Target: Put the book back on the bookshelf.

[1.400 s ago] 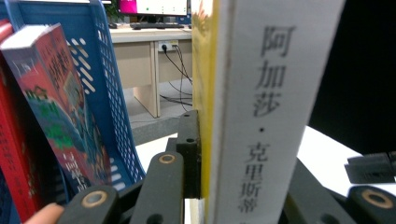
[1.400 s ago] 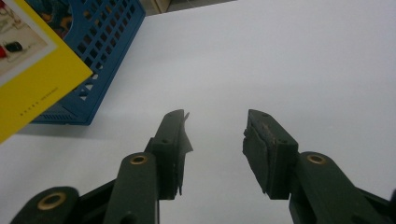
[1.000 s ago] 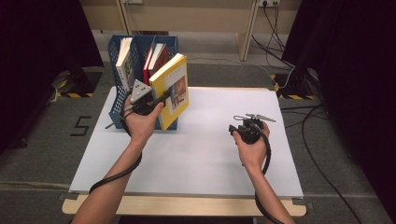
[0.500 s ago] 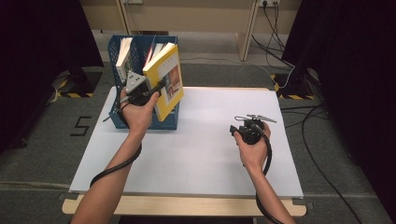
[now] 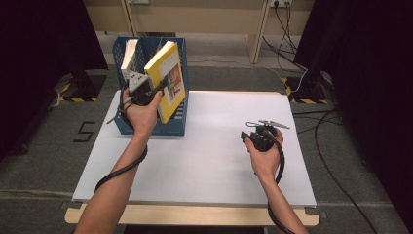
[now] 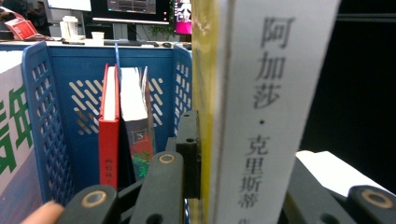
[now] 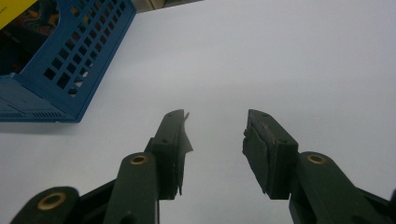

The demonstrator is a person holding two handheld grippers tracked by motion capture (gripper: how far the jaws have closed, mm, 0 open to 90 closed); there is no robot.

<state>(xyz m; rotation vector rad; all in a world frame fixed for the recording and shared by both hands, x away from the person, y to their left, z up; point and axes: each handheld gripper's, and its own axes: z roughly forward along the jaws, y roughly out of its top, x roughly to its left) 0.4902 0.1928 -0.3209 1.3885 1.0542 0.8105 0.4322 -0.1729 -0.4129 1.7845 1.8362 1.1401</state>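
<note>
My left gripper [image 5: 161,88] is shut on a yellow-covered book [image 5: 170,78], held up and tilted at the right end of the blue slotted file holder [image 5: 179,127]. In the left gripper view the book's white spine [image 6: 275,116] with printed characters stands clamped in my left gripper [image 6: 243,154], and one black finger [image 6: 189,140] presses on its yellow cover. Inside the holder [image 6: 46,130] stand a red book [image 6: 108,135] and a second book [image 6: 135,116]. My right gripper [image 5: 249,132] hovers open over the white table [image 5: 209,161]; nothing lies between its fingers [image 7: 215,135].
A white book [image 5: 129,53] stands in the holder's left compartment. The holder's corner [image 7: 60,70] sits at the upper left of the right gripper view. Cables trail from both grippers. Dark floor surrounds the table, with a wooden edge along its front.
My left gripper has carried the yellow book to the left and farther back, towards the holder's top. The right hand has kept still.
</note>
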